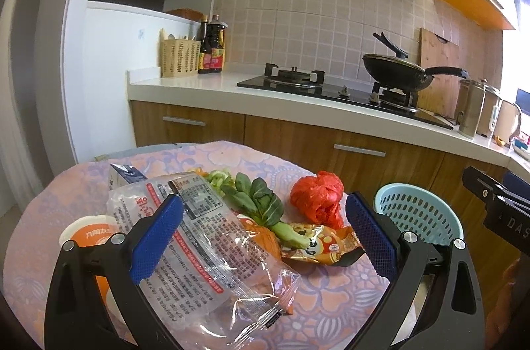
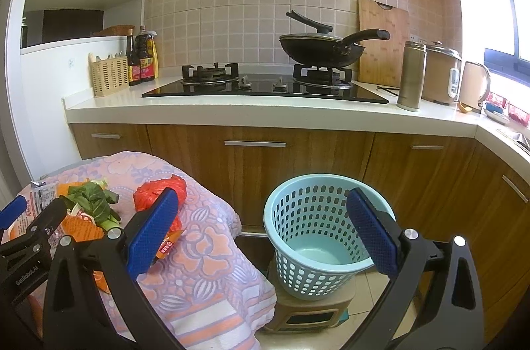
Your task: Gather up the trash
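Observation:
Trash lies on a small table under a floral cloth (image 1: 331, 293): a clear printed plastic bag (image 1: 212, 250), green vegetable leaves (image 1: 261, 201), an orange snack wrapper (image 1: 318, 240), a crumpled red plastic bag (image 1: 318, 194), an orange-and-white cup (image 1: 89, 237) and a small carton (image 1: 124, 174). My left gripper (image 1: 265, 237) hangs open just above this pile, its left pad over the clear bag. A light blue perforated basket (image 2: 311, 237) stands empty on a stool to the table's right. My right gripper (image 2: 261, 230) is open, between the table edge and the basket, holding nothing.
Behind runs a kitchen counter (image 2: 265, 115) with a gas hob, a black wok (image 2: 321, 48), sauce bottles (image 2: 140, 58), a utensil holder, a cutting board, a steel flask (image 2: 412, 75), a rice cooker and a kettle. Wooden cabinet doors (image 2: 258, 164) stand close behind the basket.

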The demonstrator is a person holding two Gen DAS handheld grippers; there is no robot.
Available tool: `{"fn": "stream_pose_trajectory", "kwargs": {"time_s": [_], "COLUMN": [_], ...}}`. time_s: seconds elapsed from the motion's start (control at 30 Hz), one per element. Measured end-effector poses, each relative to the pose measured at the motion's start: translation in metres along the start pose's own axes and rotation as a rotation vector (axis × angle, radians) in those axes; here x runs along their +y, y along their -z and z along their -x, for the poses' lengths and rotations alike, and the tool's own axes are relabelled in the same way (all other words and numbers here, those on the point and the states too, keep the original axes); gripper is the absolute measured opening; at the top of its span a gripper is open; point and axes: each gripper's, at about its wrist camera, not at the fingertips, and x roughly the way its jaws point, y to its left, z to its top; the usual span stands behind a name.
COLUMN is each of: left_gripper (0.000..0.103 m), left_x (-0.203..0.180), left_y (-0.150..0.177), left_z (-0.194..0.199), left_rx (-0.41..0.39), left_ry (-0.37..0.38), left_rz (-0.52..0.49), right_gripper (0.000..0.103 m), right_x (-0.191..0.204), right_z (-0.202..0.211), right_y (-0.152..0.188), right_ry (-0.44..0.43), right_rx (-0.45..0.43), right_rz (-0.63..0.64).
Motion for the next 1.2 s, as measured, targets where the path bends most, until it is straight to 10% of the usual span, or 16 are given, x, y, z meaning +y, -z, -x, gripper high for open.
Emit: {"fn": "stream_pose_trajectory", "kwargs": {"time_s": [1.2], "left_gripper": [0.095], "left_x": [0.003], "left_y": [-0.001], "left_z": [0.005], "left_rx": [-0.023], "left_ry": [0.032], "left_rz": [0.030], "right_gripper": [0.097], "right_x": [-0.018], "right_z": [0.011], "right_y": [-0.002], "right_ry": [0.042], "right_rx": [-0.041], "right_rz": [-0.043]}}
